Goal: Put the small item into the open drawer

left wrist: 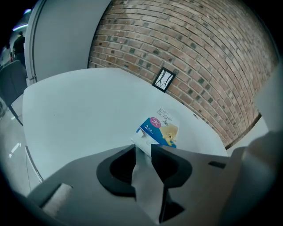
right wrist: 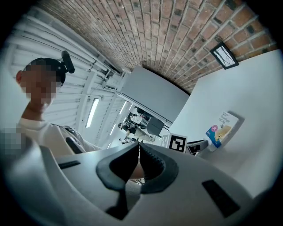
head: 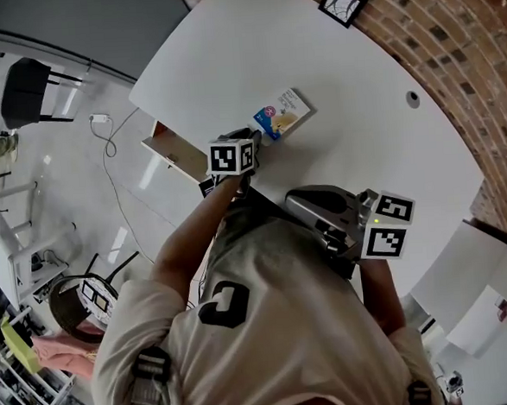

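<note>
Left gripper (left wrist: 142,149) view: the jaws stand part-way closed with a narrow gap. The near corner of a small blue-and-cream box (left wrist: 160,130) sits in that gap, and both tips are against it. The rest of the box lies flat on the white table (left wrist: 79,106), running off toward 1 o'clock from the jaws.

Right gripper (right wrist: 138,146) view: the jaws are closed tip to tip, with only a hairline slit between them and nothing held.

Head view, looking steeply down over a person's shoulders: the left gripper reaches onto the table near the picture's centre. The box (head: 282,115) is at 1 o'clock from its marker cube (head: 233,156). The open drawer (head: 174,149), its wooden inside showing, juts from the table's edge at 9 o'clock from that cube, so the box is on the tabletop and not in the drawer. The right gripper is held back over the person's chest, at 4 o'clock from the left one.

Only the head view shows the drawer and a small round hole (head: 412,99) in the tabletop. The right gripper view alone shows the left gripper from the side (its cube just beside the box) and the person at 9 o'clock. The left gripper view gives the clearest look at the black frame (left wrist: 164,79) on the brick wall (left wrist: 199,48).
</note>
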`<state>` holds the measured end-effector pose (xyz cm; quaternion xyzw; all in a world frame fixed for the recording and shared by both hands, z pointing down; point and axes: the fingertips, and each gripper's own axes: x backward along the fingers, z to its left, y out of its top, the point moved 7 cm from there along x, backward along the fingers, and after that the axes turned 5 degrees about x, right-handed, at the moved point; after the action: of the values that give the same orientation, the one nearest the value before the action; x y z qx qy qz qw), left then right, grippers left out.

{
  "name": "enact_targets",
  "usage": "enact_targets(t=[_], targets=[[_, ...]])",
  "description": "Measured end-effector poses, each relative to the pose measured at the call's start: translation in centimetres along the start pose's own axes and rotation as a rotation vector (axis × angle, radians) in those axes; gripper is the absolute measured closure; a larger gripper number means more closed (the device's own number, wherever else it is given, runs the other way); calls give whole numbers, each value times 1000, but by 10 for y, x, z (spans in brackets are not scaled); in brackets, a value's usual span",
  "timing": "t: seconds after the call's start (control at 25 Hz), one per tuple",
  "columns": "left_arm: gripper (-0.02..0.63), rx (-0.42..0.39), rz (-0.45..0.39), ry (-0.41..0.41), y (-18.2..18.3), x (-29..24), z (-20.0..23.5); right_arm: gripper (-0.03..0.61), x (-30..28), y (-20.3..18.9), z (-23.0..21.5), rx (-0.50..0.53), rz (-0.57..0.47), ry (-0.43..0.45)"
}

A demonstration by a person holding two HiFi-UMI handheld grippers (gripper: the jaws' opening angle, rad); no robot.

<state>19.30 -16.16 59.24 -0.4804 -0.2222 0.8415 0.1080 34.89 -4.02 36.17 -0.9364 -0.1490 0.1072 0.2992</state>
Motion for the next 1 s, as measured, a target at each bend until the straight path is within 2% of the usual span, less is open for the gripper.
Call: enact_targets(t=[0.32,0.44,0.76,1.0], targets=[[578,49,-10,-26,0,1,12,572,-1,-8,8,9,9,8],[586,63,-6,-30,0,1,15,572,1,-10,9,10,3,6],[600,34,17,-39,0,0,15,572,8,-13,12,15,-14,-5],[607,104,36,-84,0,4,20,572,7,-15,15,23,-14,-4]])
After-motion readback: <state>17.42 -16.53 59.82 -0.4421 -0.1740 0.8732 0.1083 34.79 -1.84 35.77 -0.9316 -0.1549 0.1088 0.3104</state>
